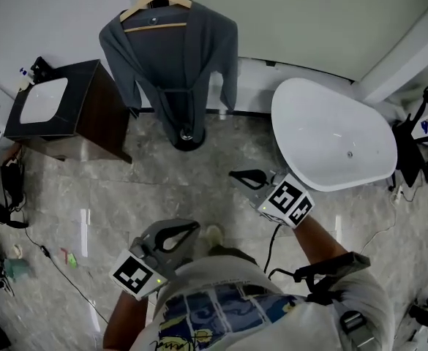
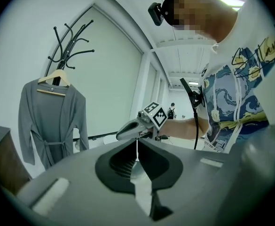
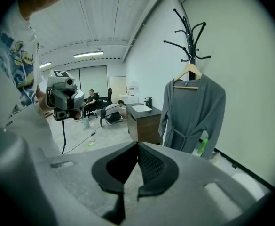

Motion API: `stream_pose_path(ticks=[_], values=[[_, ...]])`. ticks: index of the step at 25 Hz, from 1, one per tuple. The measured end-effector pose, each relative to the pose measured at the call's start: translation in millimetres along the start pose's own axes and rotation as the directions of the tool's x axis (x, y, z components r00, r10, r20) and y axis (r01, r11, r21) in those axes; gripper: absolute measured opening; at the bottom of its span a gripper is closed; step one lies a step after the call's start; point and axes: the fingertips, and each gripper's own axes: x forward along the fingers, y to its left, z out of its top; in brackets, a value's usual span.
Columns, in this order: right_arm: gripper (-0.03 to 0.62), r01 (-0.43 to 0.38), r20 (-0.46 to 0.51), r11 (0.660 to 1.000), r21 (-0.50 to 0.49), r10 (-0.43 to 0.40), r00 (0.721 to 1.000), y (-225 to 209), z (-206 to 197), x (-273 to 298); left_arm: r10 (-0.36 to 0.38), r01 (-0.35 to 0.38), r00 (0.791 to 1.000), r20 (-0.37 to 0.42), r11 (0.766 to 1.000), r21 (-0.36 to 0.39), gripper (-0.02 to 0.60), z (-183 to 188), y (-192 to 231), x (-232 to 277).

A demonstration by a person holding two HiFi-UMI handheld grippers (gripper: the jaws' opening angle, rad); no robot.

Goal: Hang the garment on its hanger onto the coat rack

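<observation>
The robe (image 1: 173, 57) is on its wooden hanger (image 1: 155, 9) on the coat rack (image 3: 190, 27). Left tool (image 1: 192, 227) and right tool (image 1: 235, 175) are both pinched closed on nothing, well clear. Risk I see: bumping the rack could tip it or slide the hanger off. Grey stone floor (image 1: 221, 218), with a sink cabinet (image 1: 67, 112) and white tub (image 1: 331, 141) flanking the rack.

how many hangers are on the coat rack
1: the wooden hanger sits on the coat rack, carrying the grey robe. No other shows, though the robe could hide one.

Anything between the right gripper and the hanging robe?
Only bare floor lies between the right gripper and the robe, as the head view shows; the bathtub stands aside.
</observation>
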Motion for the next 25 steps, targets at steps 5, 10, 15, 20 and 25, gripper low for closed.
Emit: stream_pose_path(ticks=[5, 10, 15, 20, 25], values=[[0.003, 0.003, 0.000, 1.000, 0.011, -0.003, 1.000, 38.8, 14.4, 9.7, -0.030, 0.030, 0.999, 0.019, 0.999, 0.017, 0.011, 1.5, -0.4, -25.4], [0.003, -0.008, -0.004, 1.000, 0.010, 0.008, 1.000, 73.1, 26.9, 18.5, -0.074, 0.074, 0.997, 0.025, 0.997, 0.026, 0.011, -1.4, -3.7, -46.0], [0.003, -0.012, -0.006, 1.000, 0.012, 0.012, 1.000, 98.0, 38.1, 27.7, -0.113, 0.113, 0.994, 0.009, 0.993, 0.027, 0.011, -8.5, -7.0, -63.7], [0.002, 0.000, 0.002, 1.000, 0.013, 0.000, 1.000, 116.7, 49.0, 36.3, -0.141, 0.141, 0.990, -0.009, 0.989, 0.038, 0.011, -12.7, -7.8, -82.4], [0.002, -0.005, 0.008, 1.000, -0.004, 0.005, 1.000, 139.2, 61.0, 44.3, -0.156, 0.157, 0.987, -0.020, 0.986, 0.048, 0.011, -16.5, -7.3, -100.4]])
